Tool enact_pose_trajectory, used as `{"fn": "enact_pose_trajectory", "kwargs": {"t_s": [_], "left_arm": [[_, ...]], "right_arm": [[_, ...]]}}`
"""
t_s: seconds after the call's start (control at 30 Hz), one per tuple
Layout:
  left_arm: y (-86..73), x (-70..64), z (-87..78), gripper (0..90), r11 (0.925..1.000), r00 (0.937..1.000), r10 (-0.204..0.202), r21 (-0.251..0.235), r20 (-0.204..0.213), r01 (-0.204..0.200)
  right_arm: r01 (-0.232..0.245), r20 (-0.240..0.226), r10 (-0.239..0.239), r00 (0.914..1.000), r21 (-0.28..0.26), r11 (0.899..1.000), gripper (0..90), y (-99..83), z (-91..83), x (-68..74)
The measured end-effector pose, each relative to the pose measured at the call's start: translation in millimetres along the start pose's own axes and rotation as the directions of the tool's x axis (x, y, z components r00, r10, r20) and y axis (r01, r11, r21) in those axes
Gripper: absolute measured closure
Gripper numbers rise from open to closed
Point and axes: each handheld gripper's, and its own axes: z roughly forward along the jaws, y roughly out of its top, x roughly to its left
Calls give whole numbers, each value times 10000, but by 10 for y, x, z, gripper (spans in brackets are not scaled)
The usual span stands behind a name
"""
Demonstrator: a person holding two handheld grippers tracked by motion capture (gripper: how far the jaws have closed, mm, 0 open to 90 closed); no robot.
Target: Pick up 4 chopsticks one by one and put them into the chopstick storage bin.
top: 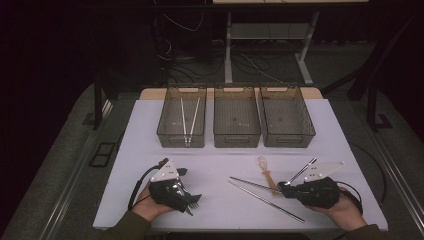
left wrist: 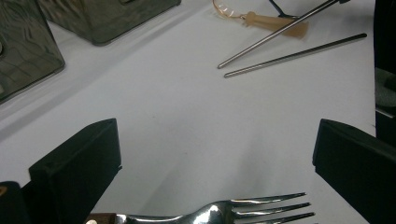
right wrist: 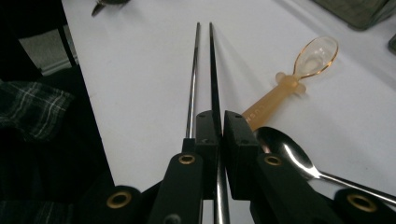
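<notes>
Looking down from the high view, I see three grey bins in a row at the far side of the white desk (top: 150, 150). The left bin (top: 170, 131) already has two chopsticks in it. My right tool (top: 283, 187) sits near the front of the desk, at the end of a metal chopstick (top: 248, 184). A second chopstick (top: 270, 203) lies just beside it. A small orange spoon (top: 266, 172) and a metal spoon (top: 302, 170) are close by. My left tool (top: 192, 202) rests near a fork (top: 194, 204).

In the left gripper view, the two black jaws stand wide apart with nothing between them. The fork (left wrist: 243, 210) lies on the desk just in front.

In the right gripper view, the jaws are pinched narrow on one chopstick (right wrist: 214, 70). The other chopstick (right wrist: 192, 79) lies right next to it, outside the jaws. The orange spoon (right wrist: 299, 77) and the metal spoon (right wrist: 285, 154) sit off to one side.

I think the job now is to lift this chopstick and put it in the left bin with the others. I should keep the squeeze firm, because thin metal can slip. I should lift straight up so I do not bump its neighbour or the spoons. The long end could swing, so I will go slowly.
</notes>
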Motion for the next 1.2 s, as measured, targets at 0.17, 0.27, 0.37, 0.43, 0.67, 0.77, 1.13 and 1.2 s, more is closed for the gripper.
{"fn": "enact_pose_trajectory", "kwargs": {"t_s": [0.17,0.27,0.37,0.43,0.67,0.77,1.13,1.2], "left_arm": [[1,1,1,0,10000,10000,10,-17,10,-10],[2,3,1,0,10000,10000,23,-14,6,-23],[3,2,1,0,10000,10000,15,-31,5,-15],[2,4,2,0,10000,10000,19,-31,7,-19],[3,6,4,0,10000,10000,15,-54,10,-15],[4,6,5,0,10000,10000,19,-59,9,-19],[-2,20,3,0,9999,9999,-128,-95,4,128],[-4,22,4,0,9999,9999,-138,-98,-3,138]], "right_arm": [[-120,-103,116,9999,-315,9994,854,22,-47,-22],[-122,-152,115,9998,-475,9988,854,40,-59,-33],[-126,-112,119,9999,-641,9979,855,67,-74,-35],[-122,-170,110,9998,-737,9972,855,88,-89,-40],[-110,-195,93,9998,-913,9958,854,141,-93,-67],[-117,-177,100,9998,-971,9952,854,162,-92,-81],[-84,-100,71,9999,-1344,9909,854,275,-141,-146],[-67,-89,55,9999,-1399,9901,855,300,-145,-157]]}}
